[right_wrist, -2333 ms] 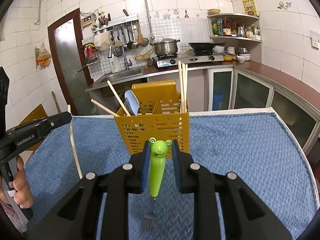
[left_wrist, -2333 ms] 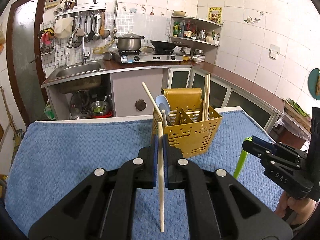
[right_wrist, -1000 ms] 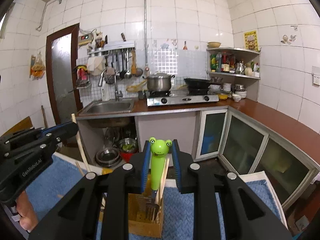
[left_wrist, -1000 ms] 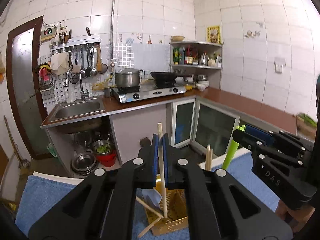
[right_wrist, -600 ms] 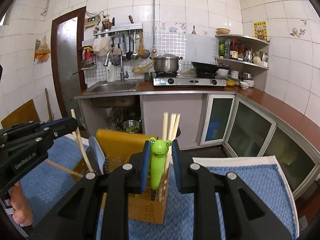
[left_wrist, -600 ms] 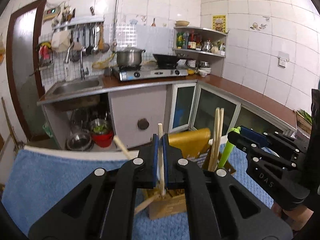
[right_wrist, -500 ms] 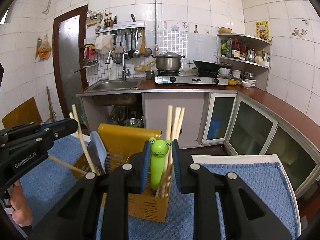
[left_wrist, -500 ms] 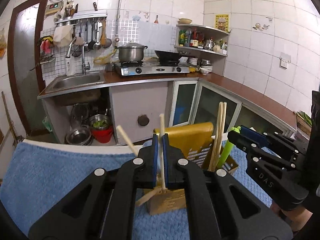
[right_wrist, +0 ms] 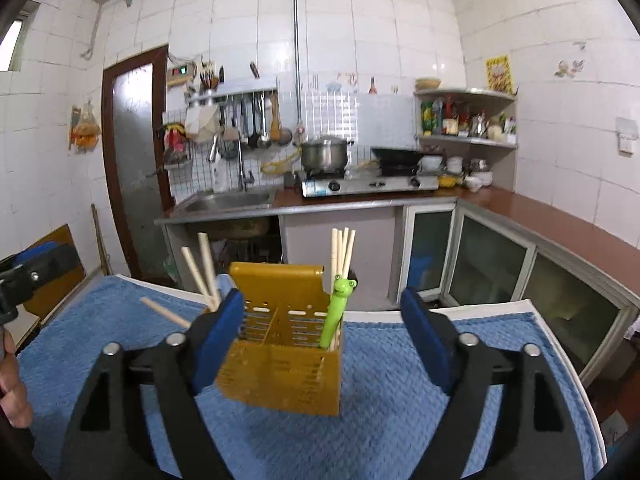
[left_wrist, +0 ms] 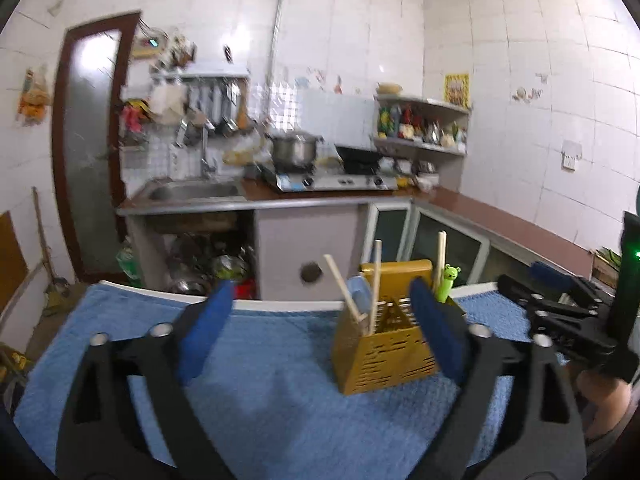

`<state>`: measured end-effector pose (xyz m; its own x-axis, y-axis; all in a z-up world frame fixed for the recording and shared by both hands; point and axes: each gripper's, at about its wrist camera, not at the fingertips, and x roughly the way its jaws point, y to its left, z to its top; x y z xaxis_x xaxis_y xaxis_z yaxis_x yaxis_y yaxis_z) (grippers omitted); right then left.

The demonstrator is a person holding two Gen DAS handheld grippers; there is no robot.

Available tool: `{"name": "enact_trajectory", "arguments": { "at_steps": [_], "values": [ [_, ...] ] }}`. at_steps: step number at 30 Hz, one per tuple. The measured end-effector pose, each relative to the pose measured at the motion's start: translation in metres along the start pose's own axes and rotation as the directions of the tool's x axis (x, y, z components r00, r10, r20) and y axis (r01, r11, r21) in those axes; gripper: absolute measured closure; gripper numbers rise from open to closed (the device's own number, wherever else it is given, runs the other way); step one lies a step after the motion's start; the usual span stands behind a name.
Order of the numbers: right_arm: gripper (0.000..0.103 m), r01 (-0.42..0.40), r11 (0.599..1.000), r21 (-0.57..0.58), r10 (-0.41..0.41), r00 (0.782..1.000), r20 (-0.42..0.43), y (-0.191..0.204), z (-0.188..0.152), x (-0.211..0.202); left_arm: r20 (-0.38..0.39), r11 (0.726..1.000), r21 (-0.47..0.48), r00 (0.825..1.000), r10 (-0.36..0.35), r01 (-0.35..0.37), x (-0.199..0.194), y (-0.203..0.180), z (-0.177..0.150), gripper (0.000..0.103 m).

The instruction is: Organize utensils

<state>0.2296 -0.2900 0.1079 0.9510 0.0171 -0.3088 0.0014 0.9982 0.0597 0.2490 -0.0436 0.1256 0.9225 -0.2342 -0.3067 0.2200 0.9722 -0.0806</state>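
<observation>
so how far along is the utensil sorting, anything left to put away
Done: the frog-handled fork and the chopsticks stand in the yellow caddy. In hand: nothing; left gripper and right gripper are open. Left: no loose utensils visible on the blue towel.

Chopsticks (right_wrist: 340, 254), fork (right_wrist: 338, 308) in holder (right_wrist: 288, 372), on towel (right_wrist: 380, 432).

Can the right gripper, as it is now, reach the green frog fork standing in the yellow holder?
Probably yes. The right gripper is open and empty, and the frog fork stands in the near right corner of the yellow holder, head above the rim. Only the chopsticks behind it crowd the grasp.
</observation>
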Motion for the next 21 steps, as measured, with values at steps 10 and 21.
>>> {"name": "enact_trajectory", "arguments": {
  "at_steps": [10,21],
  "values": [
    [0.004,0.021,1.0,0.002,-0.021,0.997,0.068,0.045,-0.053,-0.102,0.053,0.996,-0.01,0.994,0.094,-0.094,-0.094,0.012,-0.059,0.005],
    [0.004,0.053,0.998,-0.028,-0.05,0.996,0.075,0.069,-0.131,-0.145,0.032,0.992,-0.021,0.991,0.129,-0.128,-0.127,0.015,-0.137,0.005]
  ]
}}
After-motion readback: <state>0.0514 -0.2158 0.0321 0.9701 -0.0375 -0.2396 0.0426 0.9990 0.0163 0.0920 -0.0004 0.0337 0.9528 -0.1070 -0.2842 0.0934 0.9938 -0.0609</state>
